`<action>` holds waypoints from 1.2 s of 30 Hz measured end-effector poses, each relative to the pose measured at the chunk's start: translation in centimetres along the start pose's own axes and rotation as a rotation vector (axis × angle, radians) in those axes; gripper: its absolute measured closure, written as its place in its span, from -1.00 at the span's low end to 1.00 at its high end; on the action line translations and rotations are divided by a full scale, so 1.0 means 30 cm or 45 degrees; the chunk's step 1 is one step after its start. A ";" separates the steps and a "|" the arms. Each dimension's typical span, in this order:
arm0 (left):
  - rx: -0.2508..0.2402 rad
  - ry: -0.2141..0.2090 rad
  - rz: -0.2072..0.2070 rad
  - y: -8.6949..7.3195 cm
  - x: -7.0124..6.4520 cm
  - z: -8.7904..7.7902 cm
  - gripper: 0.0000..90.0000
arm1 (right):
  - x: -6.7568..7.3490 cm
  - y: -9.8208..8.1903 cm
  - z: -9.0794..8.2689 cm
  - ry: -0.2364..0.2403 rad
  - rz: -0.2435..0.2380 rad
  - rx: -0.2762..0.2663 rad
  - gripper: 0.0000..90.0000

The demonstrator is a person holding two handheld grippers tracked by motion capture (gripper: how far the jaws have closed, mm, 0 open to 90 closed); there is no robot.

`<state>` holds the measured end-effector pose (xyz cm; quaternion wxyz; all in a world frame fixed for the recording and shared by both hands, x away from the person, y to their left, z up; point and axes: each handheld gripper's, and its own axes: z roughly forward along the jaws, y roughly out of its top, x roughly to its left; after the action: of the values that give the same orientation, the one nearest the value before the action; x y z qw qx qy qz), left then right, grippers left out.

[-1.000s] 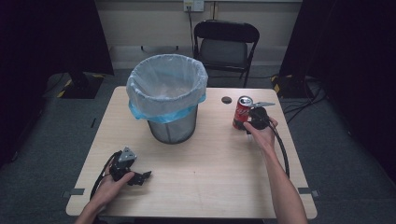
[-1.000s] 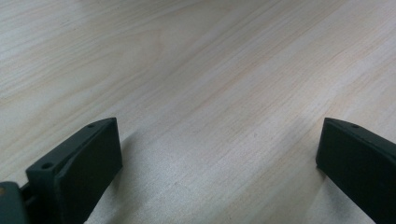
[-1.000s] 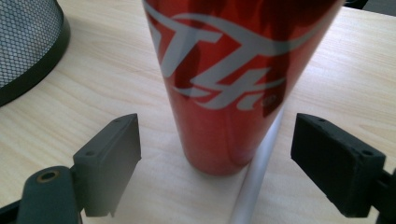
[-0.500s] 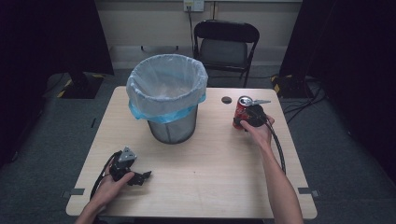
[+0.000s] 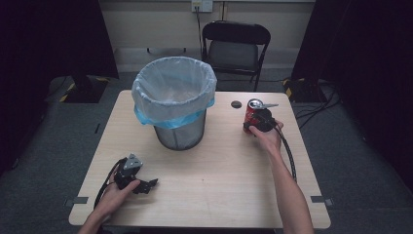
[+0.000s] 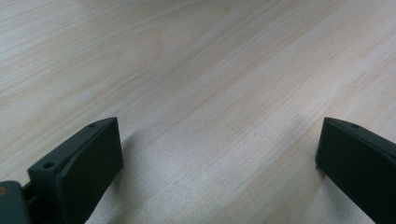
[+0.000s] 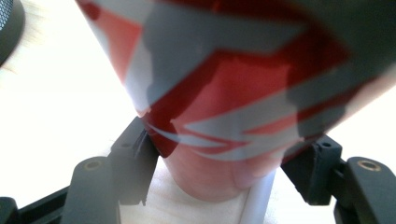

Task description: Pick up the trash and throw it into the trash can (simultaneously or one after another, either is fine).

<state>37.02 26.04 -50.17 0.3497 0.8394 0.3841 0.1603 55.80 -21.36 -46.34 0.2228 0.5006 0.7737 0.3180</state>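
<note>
**A:** Which step in hand?

**B:** Grasping, by the look of it. Right gripper (image 5: 256, 122) set around a red and silver can (image 5: 253, 113) standing upright near the far right of the wooden table (image 5: 229, 185). Probably meant for the wire waste bin (image 5: 176, 105) lined with a pale blue bag, well apart to the can's left. Can not yet lifted, judging from the high view.

**A:** And the jaws on that side?

**B:** Seen in the right gripper view: one jaw on each flank of the can (image 7: 224, 102), low on its body, left jaw touching the wall, right jaw at the wall or just beside it. Hard to say whether clamped tight or merely closing; blur and glare at the contact points.

**A:** Left gripper?

**B:** Resting low over bare tabletop at the near left (image 5: 141, 185), jaws wide apart, nothing between them but wood grain (image 6: 210, 93).

**A:** Next move?

**B:** Likely a firm squeeze without denting the thin wall, then a straight lift, a carry leftward above the bin's rim, and release over the liner. Risk of slipping if gripped so low and tilted.
</note>
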 end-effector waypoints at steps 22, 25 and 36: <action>-0.001 0.000 -0.001 0.000 -0.001 0.000 -1.00 | 0.000 0.017 -0.057 0.054 0.031 -0.037 -0.24; 0.000 0.000 0.000 0.000 0.000 0.000 -1.00 | 0.001 0.020 -0.065 0.065 0.033 -0.048 -0.24; -0.003 -0.002 -0.003 0.000 -0.001 0.000 -1.00 | 0.022 0.042 -0.124 0.122 0.053 -0.114 -0.24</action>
<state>37.01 26.03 -50.18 0.3510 0.8387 0.3847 0.1596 53.88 -21.38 -42.86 0.2009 0.4904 0.7579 0.3804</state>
